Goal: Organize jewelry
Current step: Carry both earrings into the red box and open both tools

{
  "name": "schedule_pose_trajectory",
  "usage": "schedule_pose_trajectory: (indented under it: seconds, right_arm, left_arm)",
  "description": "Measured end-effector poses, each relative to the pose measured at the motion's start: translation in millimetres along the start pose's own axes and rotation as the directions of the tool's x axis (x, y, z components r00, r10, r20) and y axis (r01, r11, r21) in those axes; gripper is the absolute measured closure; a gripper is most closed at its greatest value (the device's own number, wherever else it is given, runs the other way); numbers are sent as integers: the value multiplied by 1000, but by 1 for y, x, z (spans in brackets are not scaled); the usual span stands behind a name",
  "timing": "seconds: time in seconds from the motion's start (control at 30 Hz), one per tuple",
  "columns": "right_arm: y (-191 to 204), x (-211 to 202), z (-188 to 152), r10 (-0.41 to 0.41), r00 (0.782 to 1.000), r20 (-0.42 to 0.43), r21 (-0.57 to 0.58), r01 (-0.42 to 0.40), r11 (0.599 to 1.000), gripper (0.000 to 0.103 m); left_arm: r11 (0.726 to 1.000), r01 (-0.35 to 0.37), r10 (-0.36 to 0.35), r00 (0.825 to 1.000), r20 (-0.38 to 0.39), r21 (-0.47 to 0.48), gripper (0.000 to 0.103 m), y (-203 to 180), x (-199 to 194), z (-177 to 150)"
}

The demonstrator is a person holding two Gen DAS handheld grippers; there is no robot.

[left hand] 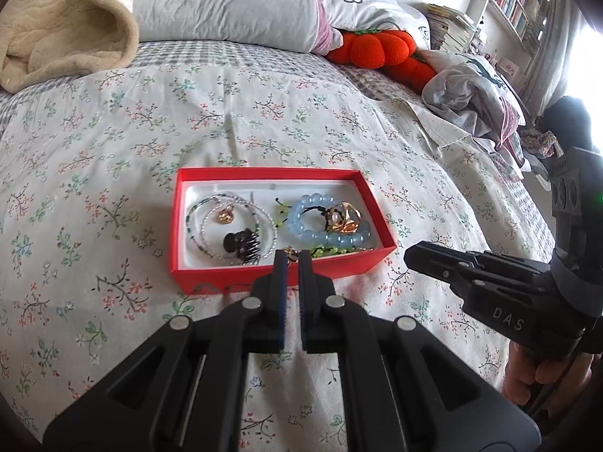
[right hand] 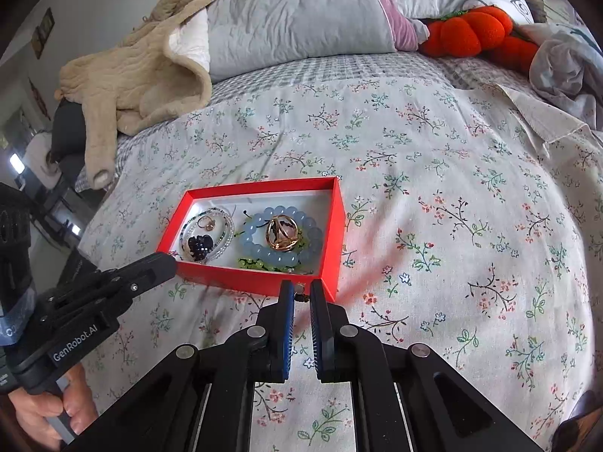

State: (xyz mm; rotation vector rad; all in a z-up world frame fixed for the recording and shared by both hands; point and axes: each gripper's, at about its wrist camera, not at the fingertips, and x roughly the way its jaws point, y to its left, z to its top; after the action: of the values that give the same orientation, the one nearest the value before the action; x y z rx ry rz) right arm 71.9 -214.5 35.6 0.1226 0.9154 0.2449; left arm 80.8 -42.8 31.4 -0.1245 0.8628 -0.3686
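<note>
A red box (left hand: pixel 264 275) with a white lining sits on the floral bedspread; it also shows in the right wrist view (right hand: pixel 335 226). Inside lie a blue bead bracelet (left hand: pixel 324 237) (right hand: pixel 256 252), a gold wire ornament (left hand: pixel 345 220) (right hand: pixel 282 232), thin beaded bangles (left hand: pixel 211 222) (right hand: pixel 226 233), a dark hair claw (left hand: pixel 241 246) (right hand: pixel 199 246) and a green bead string (right hand: pixel 260 265). My left gripper (left hand: pixel 293 254) hovers at the box's near wall, jaws nearly closed with a narrow gap, empty. My right gripper (right hand: pixel 301 286) is at the box's near right corner, narrow gap; a small dark item sits between its tips.
The bed carries a beige blanket (left hand: pixel 56 30) (right hand: pixel 143 75), grey pillows (left hand: pixel 226 0) (right hand: pixel 301 19), an orange plush (left hand: pixel 377 47) (right hand: pixel 475 32) and crumpled bedding (left hand: pixel 475 94). Bookshelves (left hand: pixel 520 3) stand behind at the right. The floral spread (right hand: pixel 452 226) stretches right of the box.
</note>
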Motion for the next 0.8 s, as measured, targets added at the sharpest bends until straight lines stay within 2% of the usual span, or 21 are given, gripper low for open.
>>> schedule_pose_trajectory:
  seconds: [0.27,0.43,0.6,0.8]
  right_arm:
    - [-9,7,1,-14,1000,-11,-3,14,1000,95]
    - [-10,9,3,-12,1000,-10,-8,12,1000,95]
    - [-4,8,7,-2,1000,-5,-14,2,1000,95]
    - [10,12,13,9,1000,-4,-23,-9,1000,95]
  left_arm:
    - [1000,-16,16,1000,-20,20,97,-4,30,4]
    - [1000,-9,9,1000,-13,10,96,-3,31,6]
    - [1000,-24,24,1000,15,3,82,-1,14,8]
    - [996,-88,89,996,22,-32,75,19,-9,6]
